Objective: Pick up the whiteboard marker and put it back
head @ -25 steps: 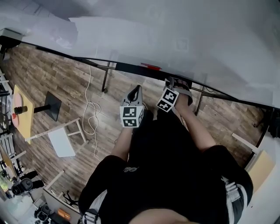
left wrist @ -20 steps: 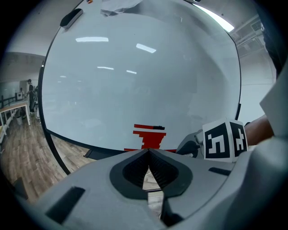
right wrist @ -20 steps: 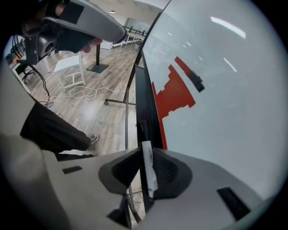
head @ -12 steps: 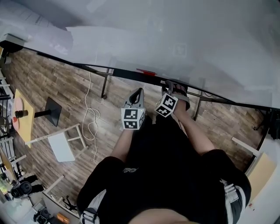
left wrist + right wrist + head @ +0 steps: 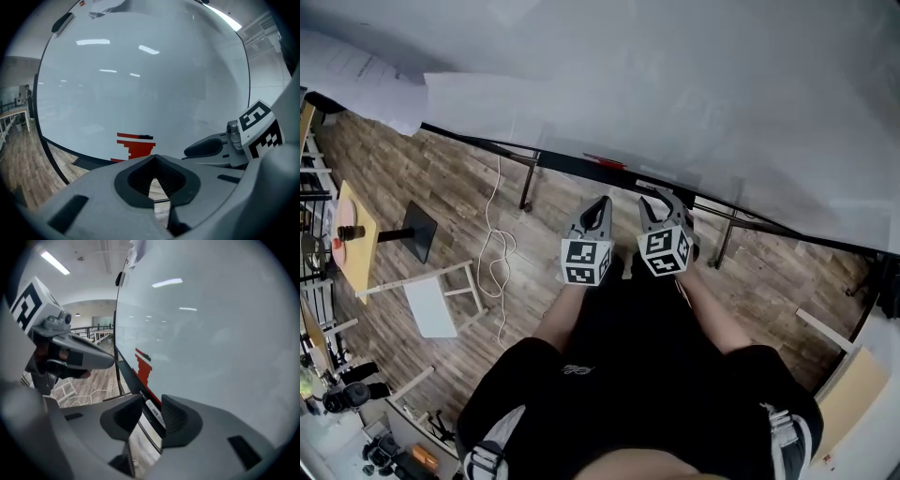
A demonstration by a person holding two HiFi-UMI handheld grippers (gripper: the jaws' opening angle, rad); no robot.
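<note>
The whiteboard marker (image 5: 153, 411), white with a printed label, lies on the black tray (image 5: 136, 392) under the whiteboard (image 5: 675, 75). In the right gripper view it shows through the gap of my right gripper (image 5: 151, 414). Those jaws are closing from wide, their pads clear of the marker, and nothing is held. In the head view the right gripper (image 5: 661, 208) hangs just short of the tray (image 5: 572, 164). My left gripper (image 5: 598, 208) hovers beside it, shut and empty (image 5: 154, 158). A red object (image 5: 605, 160) rests on the tray further left (image 5: 136, 145).
The whiteboard stands on black legs (image 5: 528, 183) over a wooden floor. A white cable (image 5: 497, 253), a white frame stool (image 5: 431, 300), a black stand base (image 5: 417, 230) and a yellow-topped table (image 5: 352, 239) are off to the left. The person's body fills the lower part of the head view.
My right gripper has drawn back from the tray and rolled so its marker cube faces up, and its jaws have parted. The left gripper has shifted only slightly.
</note>
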